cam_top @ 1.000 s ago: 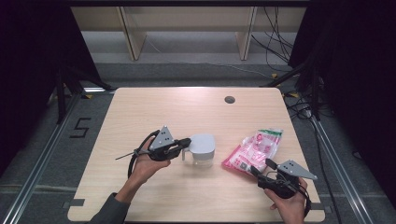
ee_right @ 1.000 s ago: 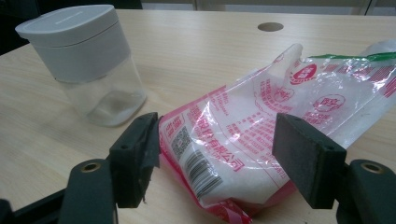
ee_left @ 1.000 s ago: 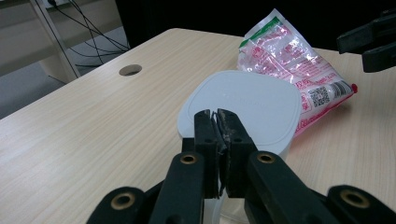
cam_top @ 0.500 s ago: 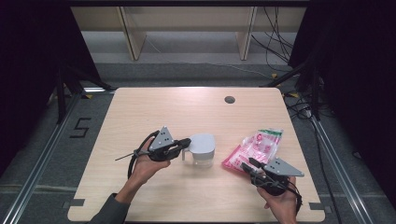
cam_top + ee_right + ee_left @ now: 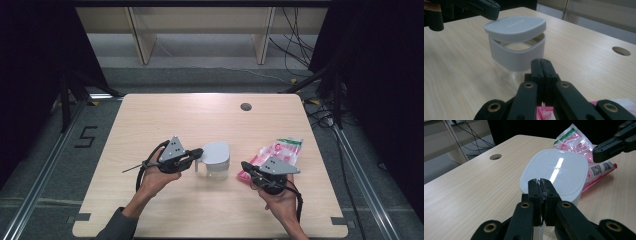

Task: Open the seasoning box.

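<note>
**Both claws clenched: lid tab in the left, packet corner in the right**

Left claw (image 5: 541,185) is pinched tight on what looks like a thin tab at the near edge of the white lid (image 5: 555,171), with no gap between its jaws. From the right gripper view that lid (image 5: 515,27) sits tilted, raised on its right side above the jar (image 5: 517,58) and not seated on the collar. I place the jar at the middle of the table (image 5: 150,120), just right of my left claw (image 5: 199,152).

Right claw (image 5: 543,65) is also shut, and a pink corner of the packet (image 5: 544,112) shows between its jaws near the base, so I judge it is gripping the packet (image 5: 280,152), which lies right of the jar.

Risks I see from here:
1. The jar is light and clear; pulling the lid sideways could tip or drag it.
2. My hold on the tab is thin, so it may slip free.
3. The packet could swing into the jar as I bring it over.
</note>
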Motion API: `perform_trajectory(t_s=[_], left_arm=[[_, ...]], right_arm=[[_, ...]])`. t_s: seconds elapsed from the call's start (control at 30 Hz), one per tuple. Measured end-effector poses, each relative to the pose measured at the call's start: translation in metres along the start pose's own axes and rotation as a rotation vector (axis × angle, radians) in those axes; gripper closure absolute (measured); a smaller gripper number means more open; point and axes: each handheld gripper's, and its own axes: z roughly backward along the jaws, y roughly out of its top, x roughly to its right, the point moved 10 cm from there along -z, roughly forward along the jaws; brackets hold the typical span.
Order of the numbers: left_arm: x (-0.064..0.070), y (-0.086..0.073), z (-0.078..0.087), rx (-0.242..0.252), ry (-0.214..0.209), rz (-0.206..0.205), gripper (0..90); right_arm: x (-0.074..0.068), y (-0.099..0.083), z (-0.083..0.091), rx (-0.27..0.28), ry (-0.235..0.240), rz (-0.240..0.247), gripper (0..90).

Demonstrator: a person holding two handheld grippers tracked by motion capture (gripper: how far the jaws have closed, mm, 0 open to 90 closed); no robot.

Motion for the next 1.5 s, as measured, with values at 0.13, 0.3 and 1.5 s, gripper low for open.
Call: perform_trajectory(t_s=[0.13, 0.3, 1.5], left_arm=[[0.0, 0.0, -0.001, 0.005, -0.002, 0.001, 86.7], [0.0, 0.0, -0.001, 0.004, -0.001, 0.0, 86.8], [-0.006, -0.019, 0.032, -0.014, 0.006, 0.031, 55.4]], right_arm=[[0.0, 0.004, -0.01, -0.02, 0.006, 0.01, 90.0], [0.0, 0.009, -0.019, -0.022, 0.012, 0.014, 90.0], [-0.035, 0.041, -0.04, 0.01, 0.059, 0.129, 90.0]])
